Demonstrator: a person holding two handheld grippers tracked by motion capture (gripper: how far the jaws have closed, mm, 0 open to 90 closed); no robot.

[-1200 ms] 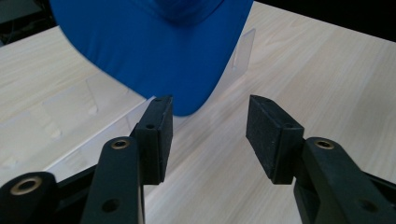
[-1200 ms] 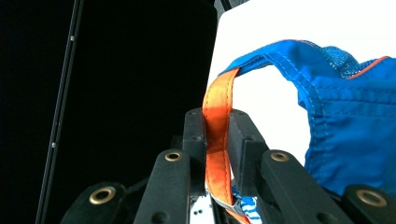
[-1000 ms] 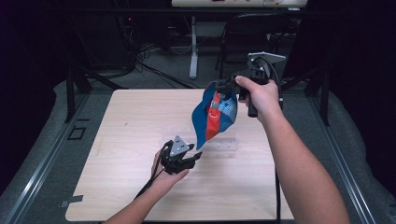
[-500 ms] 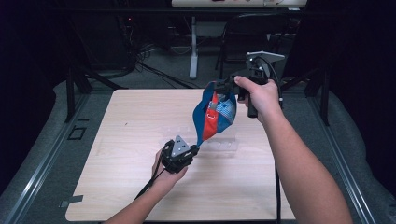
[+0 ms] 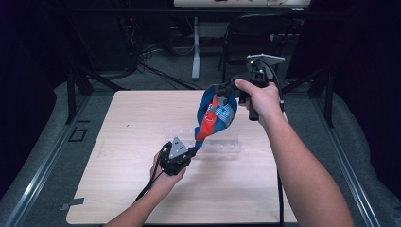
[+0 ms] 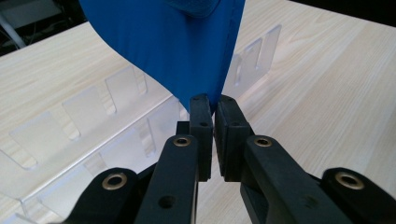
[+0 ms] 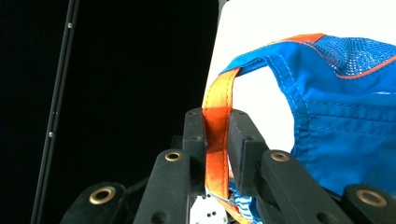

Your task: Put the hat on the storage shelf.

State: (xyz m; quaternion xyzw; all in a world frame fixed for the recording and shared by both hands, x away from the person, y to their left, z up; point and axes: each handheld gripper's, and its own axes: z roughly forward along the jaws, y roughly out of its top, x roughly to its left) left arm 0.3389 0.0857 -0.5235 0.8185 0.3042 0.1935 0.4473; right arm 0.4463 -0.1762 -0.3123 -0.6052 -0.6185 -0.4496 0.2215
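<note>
A blue fabric bag point(image 5: 215, 116) with orange trim and a mesh panel hangs in the air over the wooden table point(image 5: 132, 123). My right gripper point(image 5: 226, 88) holds it up from above, shut on its orange strap point(image 7: 217, 135). My left gripper point(image 5: 193, 151) sits lower, near the table, and its jaws have just been closing on the bag's blue bottom corner point(image 6: 205, 79), which they now pinch. The bag point(image 7: 345, 121) is stretched between the two grippers.
A clear acrylic rack point(image 5: 222, 144) with upright slotted dividers lies on the table under the bag, close behind my left gripper point(image 6: 211, 109). Dark floor, cables and chair legs lie beyond the table's far edge.
The left gripper's jaws have shut on the lower tip of the bag. The right hand and the strap have stayed where they were.
</note>
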